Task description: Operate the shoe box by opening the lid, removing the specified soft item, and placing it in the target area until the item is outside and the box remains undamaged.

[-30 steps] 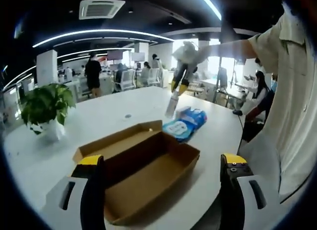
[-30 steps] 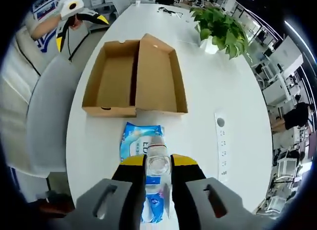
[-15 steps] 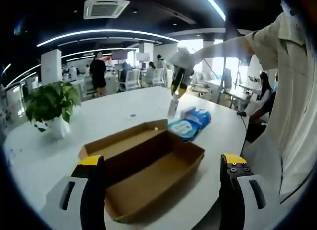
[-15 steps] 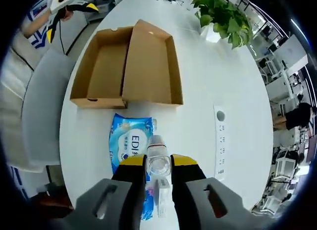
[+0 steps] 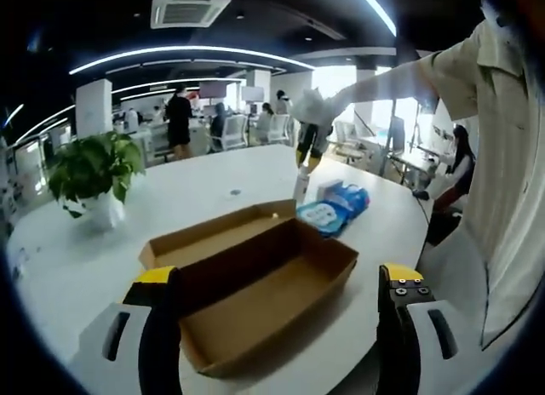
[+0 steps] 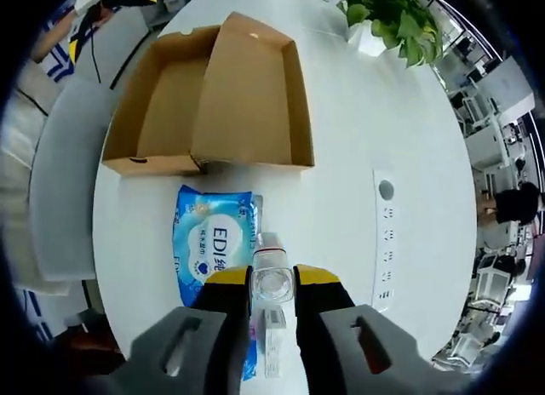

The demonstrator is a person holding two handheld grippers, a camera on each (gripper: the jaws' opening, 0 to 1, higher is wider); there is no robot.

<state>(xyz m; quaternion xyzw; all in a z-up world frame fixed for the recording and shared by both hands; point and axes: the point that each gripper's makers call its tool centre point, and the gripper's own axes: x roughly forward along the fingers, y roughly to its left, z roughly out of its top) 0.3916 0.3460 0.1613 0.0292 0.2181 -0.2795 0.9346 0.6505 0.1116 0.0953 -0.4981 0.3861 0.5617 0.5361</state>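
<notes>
The brown cardboard shoe box (image 5: 264, 289) lies open on the white table, its lid (image 5: 209, 237) folded back flat beside the tray, and the tray's inside is bare. My left gripper (image 5: 279, 327) is open, its jaws wide apart in front of the box. My right gripper (image 6: 272, 280) is shut on a clear plastic bottle (image 6: 272, 274), held above the table beyond the box (image 6: 251, 88). From the left gripper view that bottle (image 5: 300, 186) hangs nearly upright under the right gripper (image 5: 308, 144). A blue soft wipes pack (image 6: 211, 246) (image 5: 332, 209) lies on the table beside the box.
A potted plant (image 5: 92, 169) (image 6: 393, 16) stands at the table's far side. A socket strip (image 6: 385, 242) is set into the tabletop. A small white carton (image 6: 274, 344) lies under the bottle. A grey chair (image 6: 60, 186) and a person's sleeve (image 5: 502, 174) border the table edge.
The right gripper has shifted a little along the table with the bottle, which now hangs more upright. Both views have moved with the hands. Box and wipes pack lie as before.
</notes>
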